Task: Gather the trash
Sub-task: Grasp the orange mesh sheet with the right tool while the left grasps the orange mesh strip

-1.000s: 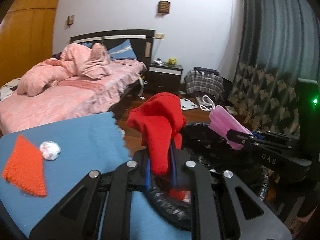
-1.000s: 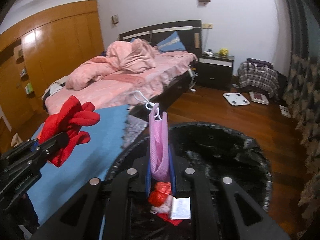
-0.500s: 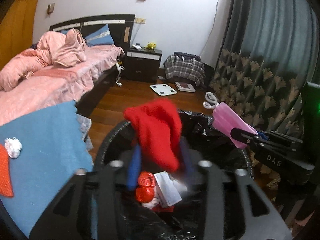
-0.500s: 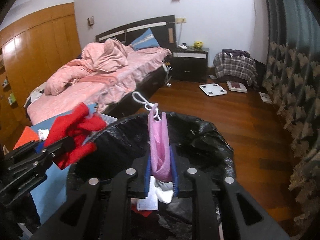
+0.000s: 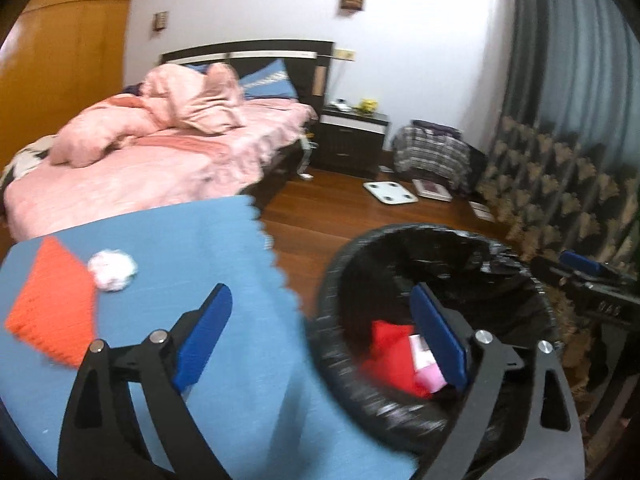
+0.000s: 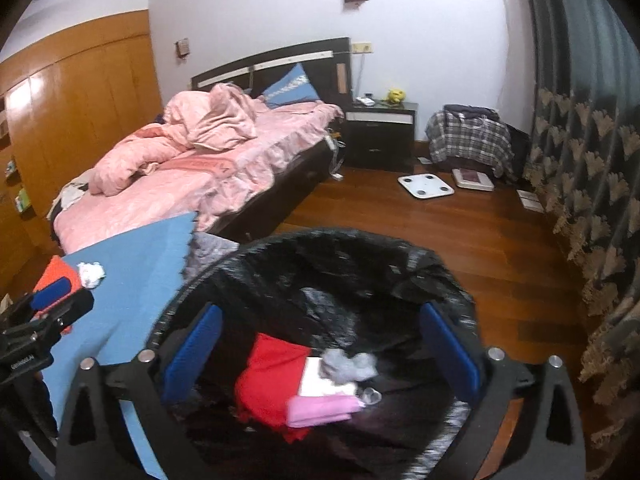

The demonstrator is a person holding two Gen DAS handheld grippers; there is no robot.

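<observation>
left gripper (image 5: 320, 332) jaws spread, nothing held | right gripper (image 6: 320, 344) likewise, over bin (image 6: 420, 256) | red cloth (image 6: 268, 376), pink mask (image 6: 320, 408) inside | paper ball (image 5: 113, 271), orange cloth (image 5: 52, 308) left on blue mat (image 5: 208, 248); ball best pinched squarely

Soft, even indoor light fills both views, brightest on the white wall (image 6: 432, 40) behind the bed (image 6: 192, 168). Motion blur smears the bin liner (image 5: 432, 248) and the left wrist view generally. Fisheye bending curves the curtain (image 6: 592, 100) right of the bed; corners vignette to black.
</observation>
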